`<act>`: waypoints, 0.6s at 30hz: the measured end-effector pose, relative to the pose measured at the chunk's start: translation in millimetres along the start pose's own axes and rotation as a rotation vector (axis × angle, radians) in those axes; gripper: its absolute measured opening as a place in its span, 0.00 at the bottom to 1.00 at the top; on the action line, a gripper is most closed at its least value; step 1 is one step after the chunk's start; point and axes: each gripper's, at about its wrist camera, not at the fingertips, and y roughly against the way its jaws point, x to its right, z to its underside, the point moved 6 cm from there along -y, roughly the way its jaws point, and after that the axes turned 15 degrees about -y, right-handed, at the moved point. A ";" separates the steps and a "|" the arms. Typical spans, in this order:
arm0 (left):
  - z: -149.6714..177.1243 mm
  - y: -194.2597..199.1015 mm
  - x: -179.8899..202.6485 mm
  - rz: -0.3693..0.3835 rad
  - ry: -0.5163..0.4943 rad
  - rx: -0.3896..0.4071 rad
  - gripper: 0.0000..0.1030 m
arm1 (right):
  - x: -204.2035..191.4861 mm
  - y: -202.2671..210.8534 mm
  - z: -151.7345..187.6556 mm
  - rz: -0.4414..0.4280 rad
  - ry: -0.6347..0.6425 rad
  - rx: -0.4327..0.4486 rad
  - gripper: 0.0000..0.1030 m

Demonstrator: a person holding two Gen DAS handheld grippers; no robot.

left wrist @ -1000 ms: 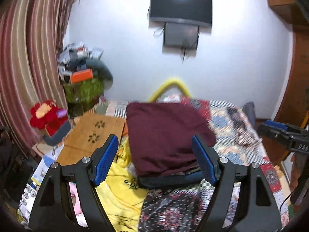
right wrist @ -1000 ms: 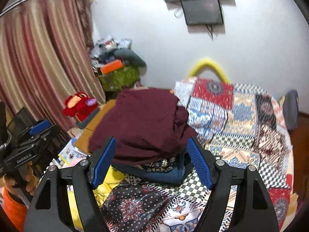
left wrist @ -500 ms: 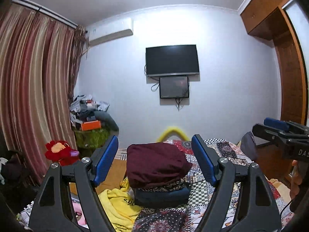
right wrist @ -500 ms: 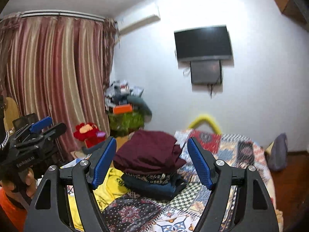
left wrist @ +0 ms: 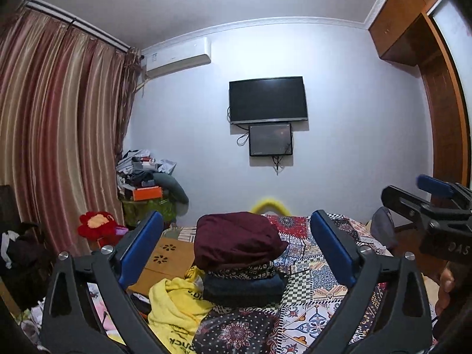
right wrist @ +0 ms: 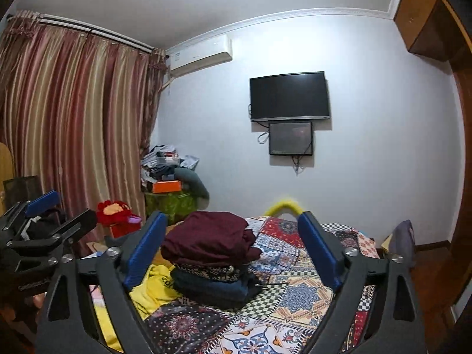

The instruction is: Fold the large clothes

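While you hold both grippers up and level, each view reads as follows.

Left wrist view, gripper: your left gripper (left wrist: 236, 253) is spread wide and empty, blue pads on black arms framing the pile.
Left wrist view, clothes: the maroon garment (left wrist: 236, 240) lies folded and rounded on top of a patterned piece and a folded dark blue garment (left wrist: 242, 287), all stacked on the patchwork bedspread (left wrist: 312, 277).
Left wrist view, only here: your right gripper (left wrist: 433, 206) shows from the side at the right edge, and a perforated brown board (left wrist: 168, 255) lies left of the stack.
Left wrist view, loose cloth: the yellow garment (left wrist: 177, 303) is crumpled, printed with dark letters, touching the stack's left side.

Right wrist view, gripper: your right gripper (right wrist: 233, 252) is also released, nothing between its pads.
Right wrist view, clothes: the maroon garment (right wrist: 209, 239) shows its layered folded edges on the right side, hidden from the other camera.
Right wrist view, only here: your left gripper (right wrist: 44, 224) appears at the left edge; whether it is parted cannot be told from this angle.
Right wrist view, room: striped curtain (right wrist: 73, 118), wall television (right wrist: 289, 96), red plush toy (right wrist: 113, 211).

Change: a second ago both cameras looked down on the pile from close by; both have since tilted up and pulled back, so ceiling and air conditioner (left wrist: 177, 60) are in frame. The stack has not moved.
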 end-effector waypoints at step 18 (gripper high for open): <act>19.6 -7.3 -2.0 0.006 0.053 -0.056 0.98 | -0.4 12.4 15.9 0.025 0.040 -0.023 1.00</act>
